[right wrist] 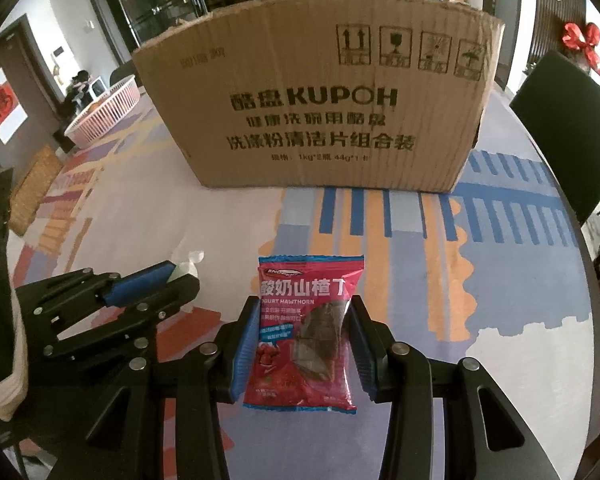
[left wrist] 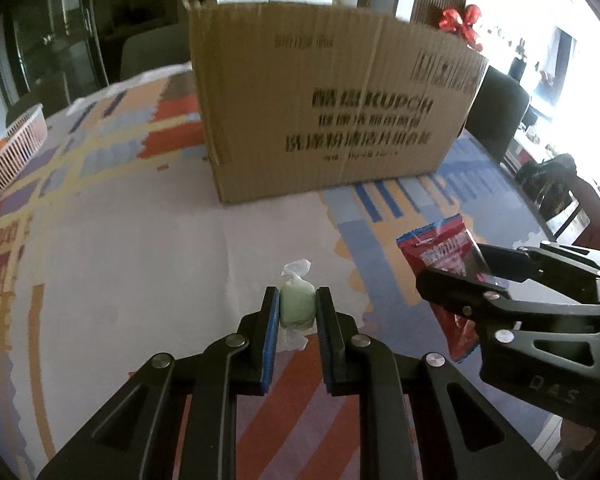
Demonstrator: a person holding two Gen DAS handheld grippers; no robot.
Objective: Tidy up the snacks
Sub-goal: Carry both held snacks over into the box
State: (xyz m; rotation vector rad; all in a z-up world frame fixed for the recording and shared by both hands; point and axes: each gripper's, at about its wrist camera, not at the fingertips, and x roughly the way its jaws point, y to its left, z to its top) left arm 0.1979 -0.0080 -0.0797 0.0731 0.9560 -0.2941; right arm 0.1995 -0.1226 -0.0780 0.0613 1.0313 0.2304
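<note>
My left gripper (left wrist: 297, 300) is shut on a small green candy in a clear twisted wrapper (left wrist: 297, 305), low over the patterned tablecloth. My right gripper (right wrist: 303, 312) is shut on a red yogurt hawthorn snack packet (right wrist: 306, 332), its pads pressing both side edges. The right gripper also shows in the left wrist view (left wrist: 456, 264) with the red packet (left wrist: 440, 256), to the right of the candy. The left gripper shows at the left of the right wrist view (right wrist: 176, 272). A large open cardboard box (left wrist: 328, 112) (right wrist: 320, 108) stands behind both on the table.
A pink slatted basket (left wrist: 12, 152) (right wrist: 108, 108) sits at the table's far left. A dark chair (right wrist: 568, 128) stands at the right edge, and another chair (left wrist: 496, 116) beside the box. A woven mat (right wrist: 34, 188) lies at the left.
</note>
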